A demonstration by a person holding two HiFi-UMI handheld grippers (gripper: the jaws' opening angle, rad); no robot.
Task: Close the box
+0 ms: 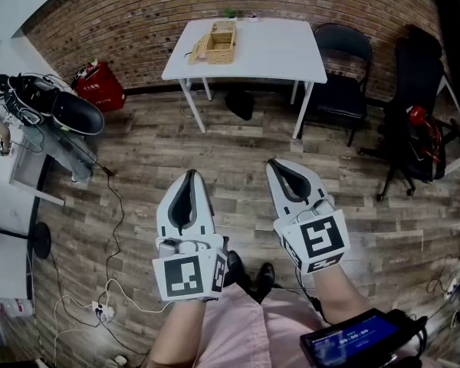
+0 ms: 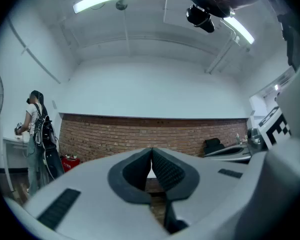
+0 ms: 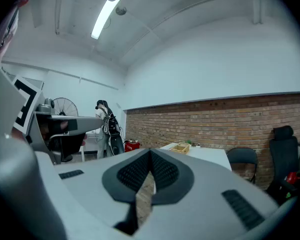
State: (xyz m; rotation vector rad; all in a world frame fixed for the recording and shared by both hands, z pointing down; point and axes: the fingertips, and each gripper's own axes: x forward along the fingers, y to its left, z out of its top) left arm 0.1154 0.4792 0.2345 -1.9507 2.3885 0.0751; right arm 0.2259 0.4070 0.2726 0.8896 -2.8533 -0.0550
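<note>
White table (image 1: 276,48): box (image 1: 221,43) atop, well beyond left hand-held gripper (image 1: 189,175), right hand-held gripper (image 1: 275,163); jaws together.

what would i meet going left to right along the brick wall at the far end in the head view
red bag → wicker box on the white table → black folding chair → black office chair

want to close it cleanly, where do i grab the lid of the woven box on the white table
Take the lid by its free outer edge, coming from the box's left in the head view: the lid seems to lie folded out on that side. Too far for finer detail.
</note>
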